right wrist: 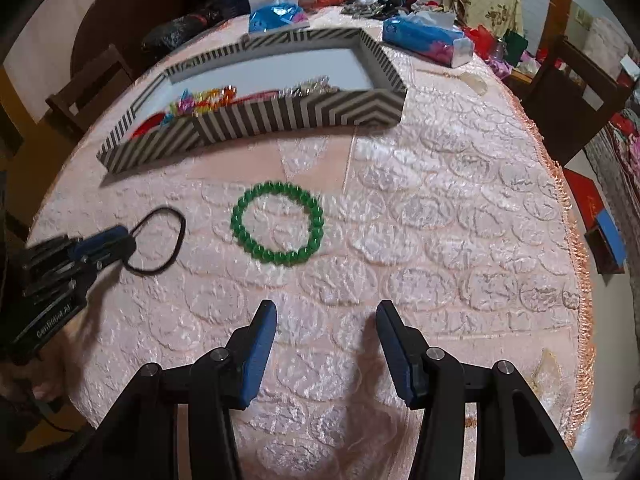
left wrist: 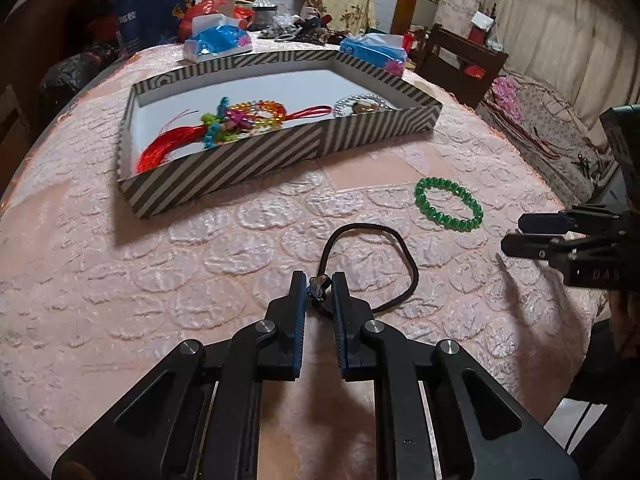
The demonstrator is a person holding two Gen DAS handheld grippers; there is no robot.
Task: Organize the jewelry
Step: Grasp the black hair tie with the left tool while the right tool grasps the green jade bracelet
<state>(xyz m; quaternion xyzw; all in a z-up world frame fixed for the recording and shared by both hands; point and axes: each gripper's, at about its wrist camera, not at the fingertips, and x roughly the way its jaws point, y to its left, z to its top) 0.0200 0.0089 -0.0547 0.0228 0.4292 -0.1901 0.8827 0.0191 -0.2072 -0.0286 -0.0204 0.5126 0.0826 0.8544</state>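
Observation:
My left gripper (left wrist: 318, 280) is shut on the knot of a black cord loop (left wrist: 400, 248) that lies on the pink tablecloth; it also shows in the right wrist view (right wrist: 160, 240). A green bead bracelet (left wrist: 448, 203) lies on the cloth to the right, also seen in the right wrist view (right wrist: 278, 229). My right gripper (right wrist: 326, 312) is open and empty, a little short of the bracelet. A striped tray (left wrist: 256, 160) holds a red tassel ornament (left wrist: 172, 144), a colourful bead bracelet (left wrist: 260, 112) and a silver piece (left wrist: 360, 105).
Two blue tissue packs (left wrist: 218, 42) (left wrist: 374, 52) lie behind the tray, with bags and clutter at the table's far edge. Dark wooden chairs (right wrist: 572, 92) stand at the table's right side. The table edge with fringe (right wrist: 576, 240) curves along the right.

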